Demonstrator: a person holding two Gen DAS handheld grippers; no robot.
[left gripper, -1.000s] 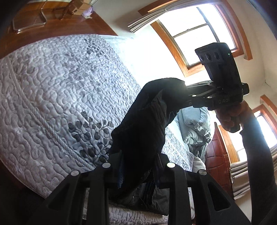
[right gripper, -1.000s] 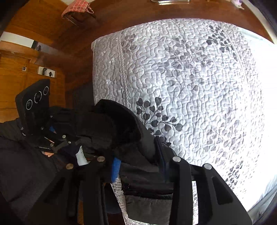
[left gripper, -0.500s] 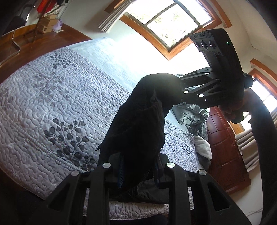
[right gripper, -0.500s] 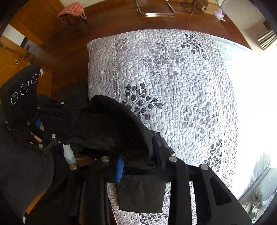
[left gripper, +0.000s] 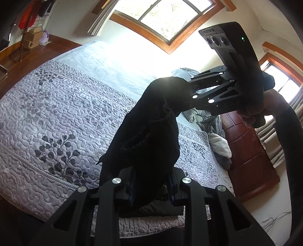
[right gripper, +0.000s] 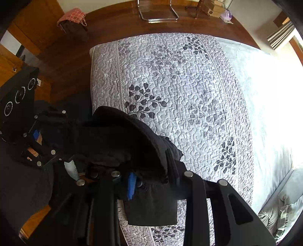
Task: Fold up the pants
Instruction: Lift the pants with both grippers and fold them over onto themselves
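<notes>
The black pants point(left gripper: 149, 136) hang bunched in the air between both grippers, above the near edge of the bed. My left gripper point(left gripper: 152, 187) is shut on one part of the fabric. My right gripper point(right gripper: 151, 179) is shut on another part of the pants point(right gripper: 121, 138). In the left wrist view the right gripper point(left gripper: 187, 94) is higher and to the right, with cloth draped over its fingers. In the right wrist view the left gripper point(right gripper: 62, 140) is at the left, its tips buried in cloth. A flap of the pants point(right gripper: 151, 208) hangs down onto the quilt.
The bed carries a grey quilted cover with leaf print point(right gripper: 180, 90), point(left gripper: 56, 113). A crumpled grey blanket point(left gripper: 212, 132) lies at the headboard point(left gripper: 250, 155). The wooden floor point(right gripper: 113, 24) holds a chair base and a stool with red checked cloth point(right gripper: 73, 16). Windows are behind the bed.
Both grippers have lifted the pants higher above the bed and tilted upward; more of the quilt and windows shows. The grips have not changed.
</notes>
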